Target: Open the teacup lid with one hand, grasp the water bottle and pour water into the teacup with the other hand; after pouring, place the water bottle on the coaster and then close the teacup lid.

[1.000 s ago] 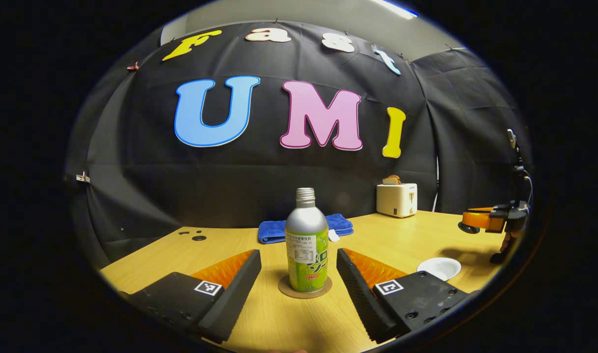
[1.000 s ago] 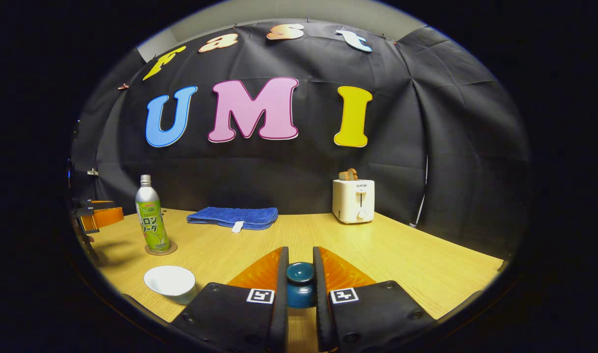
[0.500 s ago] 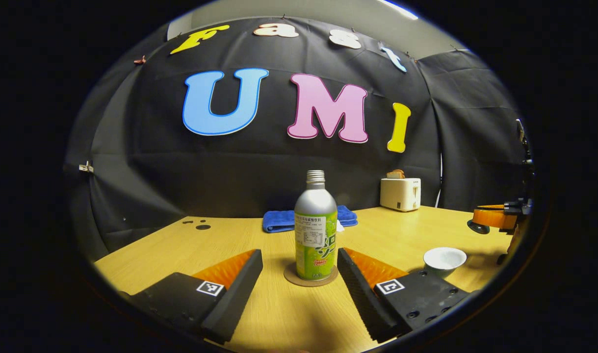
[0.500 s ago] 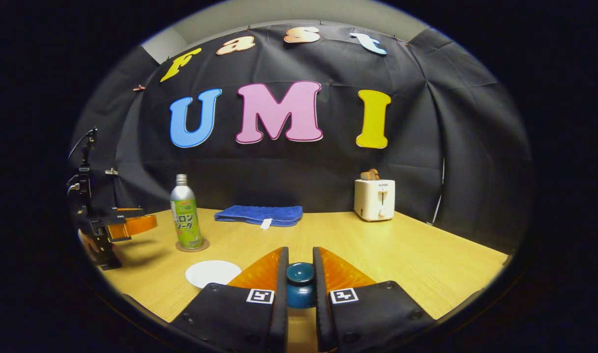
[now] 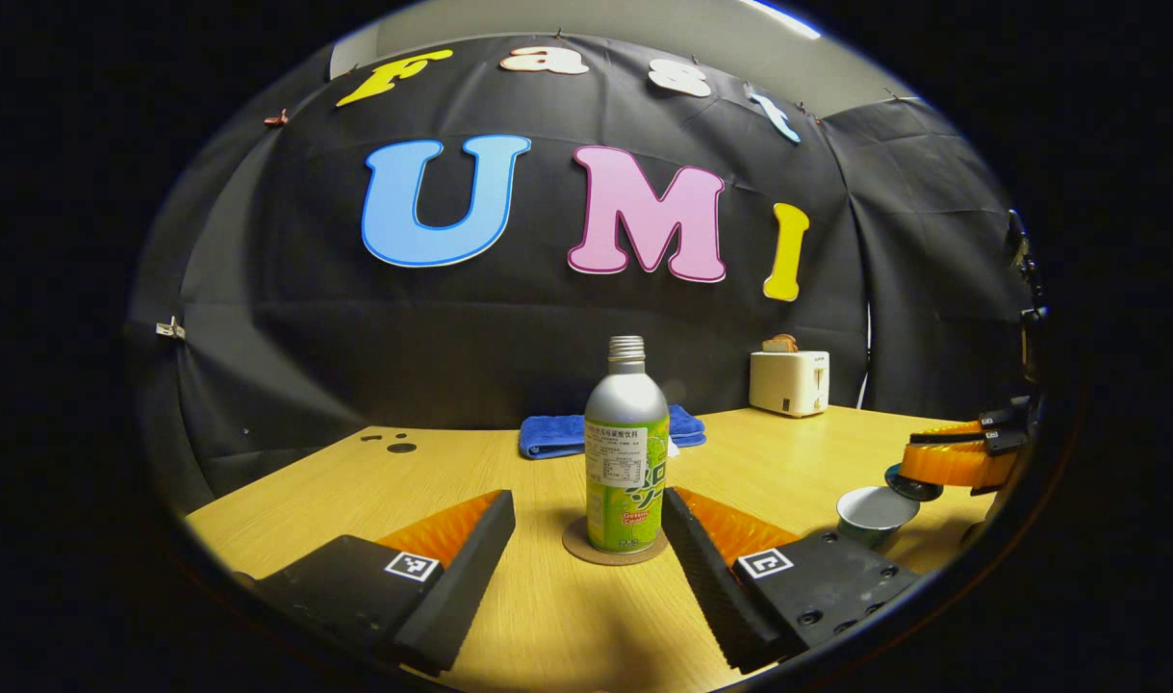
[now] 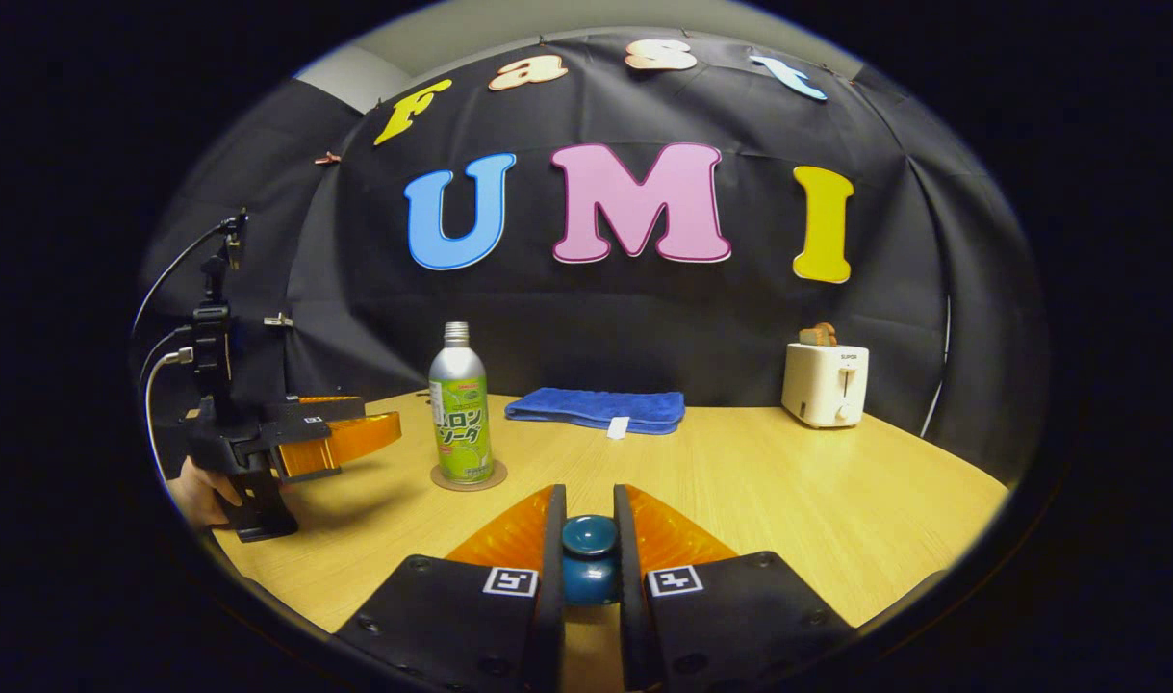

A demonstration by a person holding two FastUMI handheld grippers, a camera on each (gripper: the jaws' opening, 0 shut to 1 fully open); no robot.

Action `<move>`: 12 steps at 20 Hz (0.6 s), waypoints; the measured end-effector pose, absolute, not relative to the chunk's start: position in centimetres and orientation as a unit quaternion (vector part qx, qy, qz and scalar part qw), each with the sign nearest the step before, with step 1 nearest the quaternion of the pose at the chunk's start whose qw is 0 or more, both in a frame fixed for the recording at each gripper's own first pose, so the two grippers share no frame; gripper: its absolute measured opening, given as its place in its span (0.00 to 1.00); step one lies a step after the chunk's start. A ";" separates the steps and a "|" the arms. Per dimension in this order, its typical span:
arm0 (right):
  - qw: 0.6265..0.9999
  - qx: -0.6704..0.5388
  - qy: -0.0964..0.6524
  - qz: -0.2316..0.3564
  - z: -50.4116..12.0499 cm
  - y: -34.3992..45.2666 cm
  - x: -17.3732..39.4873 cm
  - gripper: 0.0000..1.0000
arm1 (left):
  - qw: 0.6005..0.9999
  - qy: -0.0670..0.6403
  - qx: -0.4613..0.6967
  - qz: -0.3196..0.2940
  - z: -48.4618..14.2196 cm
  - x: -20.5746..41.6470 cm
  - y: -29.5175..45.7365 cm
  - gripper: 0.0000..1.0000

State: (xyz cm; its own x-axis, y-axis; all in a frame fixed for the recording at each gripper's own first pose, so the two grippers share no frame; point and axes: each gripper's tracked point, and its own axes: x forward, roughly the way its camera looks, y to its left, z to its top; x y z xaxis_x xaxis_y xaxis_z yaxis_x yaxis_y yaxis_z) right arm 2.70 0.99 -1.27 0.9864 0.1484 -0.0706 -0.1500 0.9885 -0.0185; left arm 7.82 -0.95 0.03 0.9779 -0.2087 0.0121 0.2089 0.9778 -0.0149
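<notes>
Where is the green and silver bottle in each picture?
Left gripper view: the bottle stands in the middle, upright on its coaster, between the open left gripper fingers.
Right gripper view: the bottle is left of middle, farther off, on the same coaster.
Shared landmark: the blue towel lies behind it on the table in both views.

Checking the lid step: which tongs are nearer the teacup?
Right. The right tongs, shut on the lid, sit just beside and above the teacup. The left tongs are open around the bottle, farther away.
</notes>
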 end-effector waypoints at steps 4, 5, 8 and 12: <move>0.996 -0.008 0.047 0.075 -1.7 1.5 3.8 0.27 | 0.994 -0.005 -0.008 -0.105 0.0 7.9 -0.9 0.97; 0.995 -0.009 0.056 0.078 -2.1 1.8 3.9 0.27 | 0.994 -0.005 -0.008 -0.105 0.0 7.8 -1.0 0.97; 0.993 -0.017 0.087 0.083 -3.1 2.0 4.4 0.27 | 0.994 -0.005 -0.008 -0.105 0.0 7.8 -0.9 0.97; 0.991 -0.017 0.106 0.082 -3.6 1.9 4.8 0.28 | 0.994 -0.005 -0.008 -0.105 0.1 7.8 -0.9 0.97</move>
